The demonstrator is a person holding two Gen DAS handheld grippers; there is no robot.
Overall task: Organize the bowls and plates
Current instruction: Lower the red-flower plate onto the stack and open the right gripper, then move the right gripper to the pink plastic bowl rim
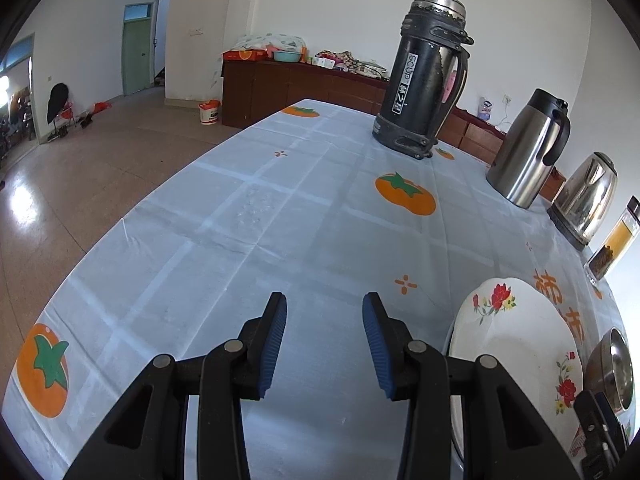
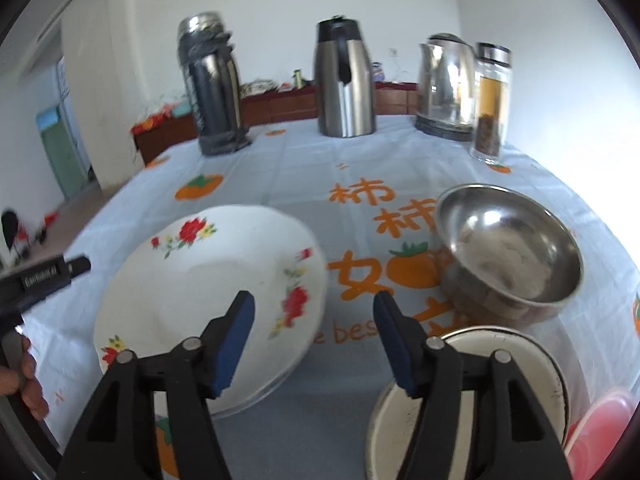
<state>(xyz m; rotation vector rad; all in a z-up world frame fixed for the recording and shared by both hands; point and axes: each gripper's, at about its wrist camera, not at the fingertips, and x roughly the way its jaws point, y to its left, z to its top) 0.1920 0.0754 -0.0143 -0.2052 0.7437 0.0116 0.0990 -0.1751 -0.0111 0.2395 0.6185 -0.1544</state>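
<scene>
Left hand-held gripper [image 1: 324, 344] jaws spread wide, nothing between them, hovering over bare tablecloth on the surface [image 1: 248, 216]. Right hand-held gripper [image 2: 314, 340] also wide apart, holding nothing, above the gap between dishes. White floral plate [image 2: 208, 292] lies on the surface front-left in the right wrist view, looks stacked on another rim underneath, slightly tilted; right gripper's left finger overlaps it in view, contact cannot tell. Same plate [image 1: 516, 344] sits just right of the left gripper in the left wrist view. Steel bowl [image 2: 508, 248] upright on the cloth, right of the plate, apart from it. Metal-rimmed white plate [image 2: 520, 360] just in front of the bowl, partly hidden behind the right gripper's right finger. Pink plastic thing [image 2: 600, 428] at the far right edge, unclear what. Along the back: black thermos [image 2: 212, 84], steel carafe [image 2: 344, 80], electric kettle [image 2: 444, 84], glass tea bottle [image 2: 490, 104]. Person's left hand [image 2: 28, 376] gripping the handle at the left edge.
</scene>
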